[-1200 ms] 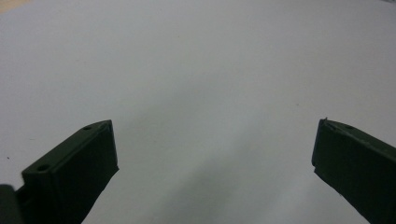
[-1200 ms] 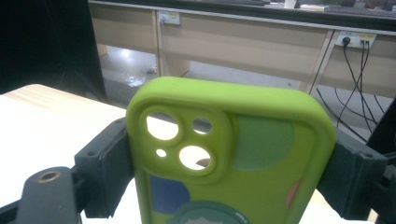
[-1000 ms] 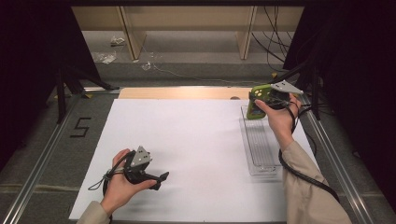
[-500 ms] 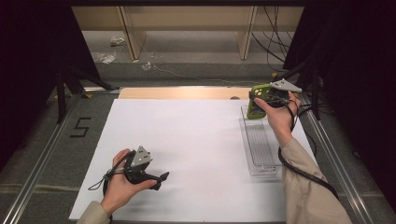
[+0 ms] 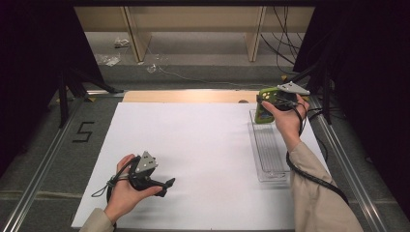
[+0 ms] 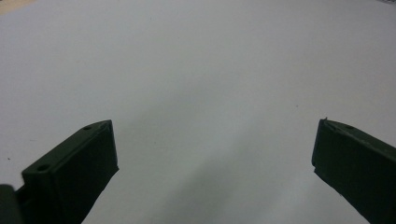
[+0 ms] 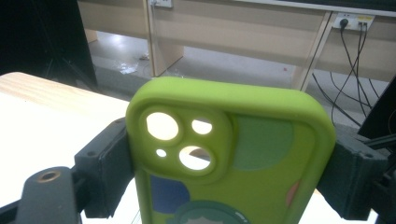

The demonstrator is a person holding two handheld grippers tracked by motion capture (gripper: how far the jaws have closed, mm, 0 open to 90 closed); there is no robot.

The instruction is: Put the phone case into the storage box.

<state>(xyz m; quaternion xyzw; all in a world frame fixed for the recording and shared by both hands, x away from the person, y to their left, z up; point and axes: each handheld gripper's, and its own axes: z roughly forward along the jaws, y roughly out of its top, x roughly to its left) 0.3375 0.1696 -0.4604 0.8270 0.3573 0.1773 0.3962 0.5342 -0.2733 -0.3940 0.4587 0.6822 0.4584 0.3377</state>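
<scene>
A lime-green phone case [image 7: 231, 154] with round camera cut-outs and a cartoon print stands between my right gripper's black jaws, which press on both of its long sides. From above, the case [image 5: 264, 105] is held over the far end of a clear plastic tray [image 5: 269, 164] at the table's right, with my right gripper [image 5: 276, 99] shut on it. My left gripper [image 5: 164, 185] rests low over the white sheet near the front left. Its jaws [image 6: 212, 161] stand wide open with bare sheet between them.
A white sheet [image 5: 193, 145] covers the table, with a wooden strip [image 5: 183, 95] along its far edge. Metal rails run down both sides, and a "5" mark [image 5: 83, 131] lies to the left. Cables [image 5: 290, 43] and cabinet legs stand beyond the table.
</scene>
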